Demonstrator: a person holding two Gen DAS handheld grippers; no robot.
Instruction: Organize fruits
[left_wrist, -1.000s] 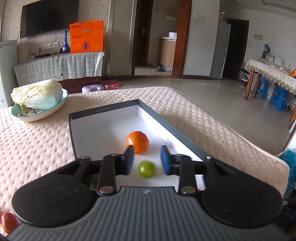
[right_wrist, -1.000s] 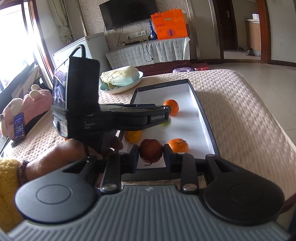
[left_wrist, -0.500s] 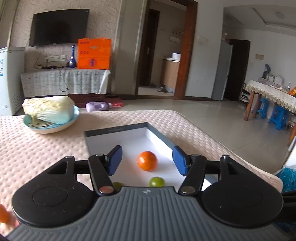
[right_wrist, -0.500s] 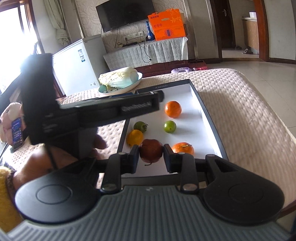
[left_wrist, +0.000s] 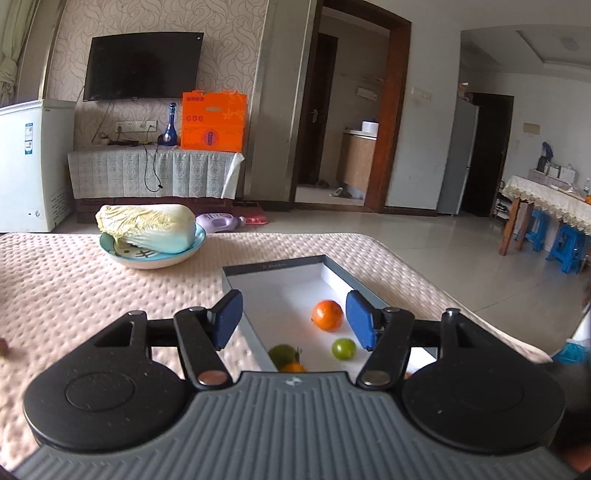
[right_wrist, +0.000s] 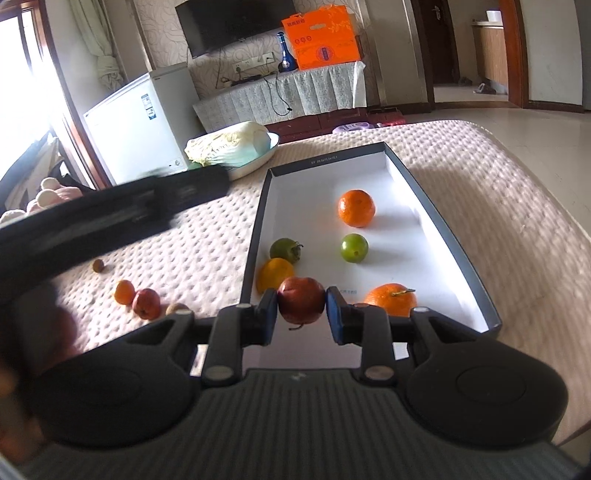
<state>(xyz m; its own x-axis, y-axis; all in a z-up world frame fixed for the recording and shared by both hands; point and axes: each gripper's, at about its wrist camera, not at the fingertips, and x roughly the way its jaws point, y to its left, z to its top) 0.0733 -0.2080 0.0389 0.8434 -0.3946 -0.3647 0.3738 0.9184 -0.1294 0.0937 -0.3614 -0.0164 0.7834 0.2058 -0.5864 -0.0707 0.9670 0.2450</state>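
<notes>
A shallow box (right_wrist: 424, 195) with a white floor lies on the pink quilted table. In it are an orange (right_wrist: 356, 208), a small green fruit (right_wrist: 354, 247), a dark green fruit (right_wrist: 284, 249), a yellow fruit (right_wrist: 274, 272) and a stemmed orange (right_wrist: 390, 298). My right gripper (right_wrist: 301, 310) is shut on a red apple (right_wrist: 301, 304), held above the box's near end. My left gripper (left_wrist: 293, 319) is open and empty, raised over the box's left side; the box (left_wrist: 343, 275), orange (left_wrist: 327, 314) and small green fruit (left_wrist: 343, 348) show between its fingers.
Loose fruits lie on the quilt left of the box: a small orange (right_wrist: 124, 291), a red fruit (right_wrist: 146, 303) and two small brown ones (right_wrist: 98, 265). A bowl (left_wrist: 122, 254) with a cabbage (left_wrist: 147, 227) stands beyond the box. The table edge runs along the right.
My left gripper has opened wide, risen and drawn back to the left of the box. My right gripper still holds the red apple, and now sits a little higher.
</notes>
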